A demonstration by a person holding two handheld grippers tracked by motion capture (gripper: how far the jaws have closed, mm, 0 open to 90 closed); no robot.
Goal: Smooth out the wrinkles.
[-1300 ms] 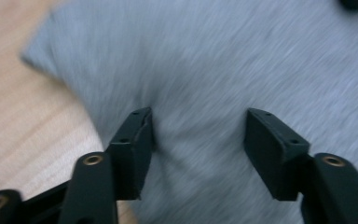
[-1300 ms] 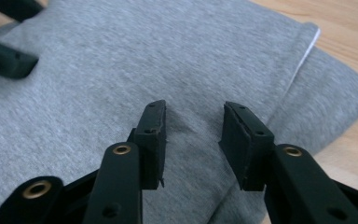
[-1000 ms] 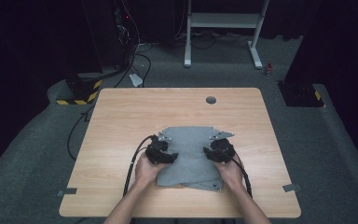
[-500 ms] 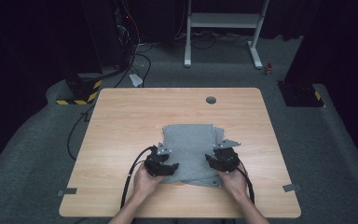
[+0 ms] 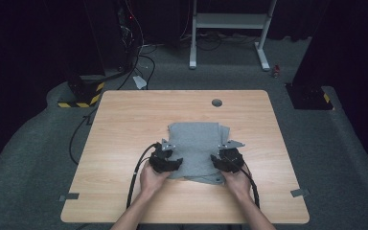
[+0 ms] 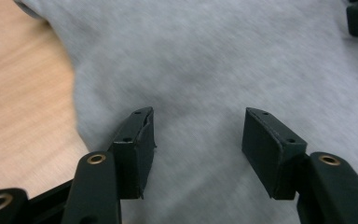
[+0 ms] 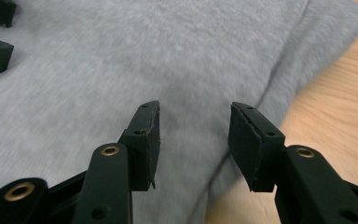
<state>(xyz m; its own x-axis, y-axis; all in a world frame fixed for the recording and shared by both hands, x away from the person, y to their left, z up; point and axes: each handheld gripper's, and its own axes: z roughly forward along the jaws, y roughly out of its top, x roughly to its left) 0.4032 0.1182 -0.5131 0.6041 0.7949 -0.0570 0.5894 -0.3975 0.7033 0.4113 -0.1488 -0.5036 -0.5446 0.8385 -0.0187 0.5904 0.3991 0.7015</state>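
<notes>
Squarely on the near half of the wooden table (image 5: 124, 120), a folded grey cloth (image 5: 194, 143) lies flat, its far edge short of the round cable hole (image 5: 216, 102) and its near edge showing layered folds between the person's two hands. At the cloth's left edge the left gripper (image 5: 168, 162) sits low over the fabric, jaws spread apart with nothing between them; the left gripper view shows the black pads (image 6: 137, 144) hovering over grey weave, bare wood just beside the cloth's curved border. At the cloth's right edge the right gripper (image 5: 224, 162) mirrors it, jaws likewise parted and empty; the right gripper view has its pads (image 7: 142, 140) above the fabric near a stacked fold, with table showing past the cloth's hem. Each gripper view catches the other gripper's jaw tips across the cloth. Black cables (image 5: 136, 172) trail from both grippers back toward the near table edge. Beyond the table, past the cloth's far side, a white metal stand (image 5: 230, 28) rests on grey carpet, and a yellow-and-black striped block (image 5: 79, 98) sits off the table's far left corner
</notes>
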